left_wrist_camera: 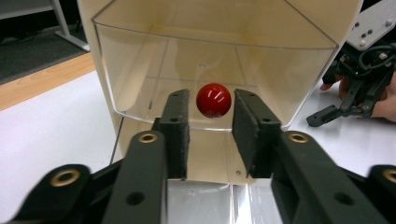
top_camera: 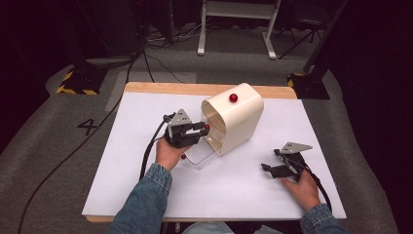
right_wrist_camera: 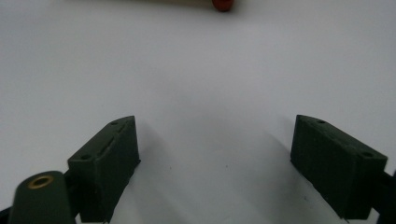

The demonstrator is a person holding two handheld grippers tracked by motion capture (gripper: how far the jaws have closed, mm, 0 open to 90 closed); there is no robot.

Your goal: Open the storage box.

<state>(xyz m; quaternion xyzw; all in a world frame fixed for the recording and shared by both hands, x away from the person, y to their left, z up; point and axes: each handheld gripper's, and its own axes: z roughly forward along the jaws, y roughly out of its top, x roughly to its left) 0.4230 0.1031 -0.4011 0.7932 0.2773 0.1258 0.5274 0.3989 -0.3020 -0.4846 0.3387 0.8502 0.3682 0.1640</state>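
- White sheeting covers the table [top_camera: 146, 185], which sits on grey carpet with dark stands and cables behind; a cream bin [top_camera: 238, 122] with a clear scoop-shaped drawer [top_camera: 202, 155] stands near the middle of it.
- Your left hand [top_camera: 168, 153] reaches in from the bottom of the high view, denim sleeve angled up and to the right, and holds the left gripper [top_camera: 203, 127] roughly level at the bin's open front.
- Your left gripper's jaws flank the red ball [left_wrist_camera: 213, 100], the drawer's knob, with the pads [left_wrist_camera: 177, 126] just beside it on either side; a sliver of gap shows on both sides, so the jaws are not yet clenched on it.
- Your right hand [top_camera: 304, 187] rests on the table near its right edge, well apart from the bin, and the right gripper [top_camera: 267, 169] lies low with its jaws spread wide over bare white surface.
- Glare on the clear plastic makes the drawer's inside hard to read from the left gripper view.
- Another red ball [top_camera: 233, 98] sits on the bin's top, and a small red item [top_camera: 183, 156] beside your left hand is half hidden by it.
- From the right gripper view, a red blob [right_wrist_camera: 223, 4] is cut off at the top edge.
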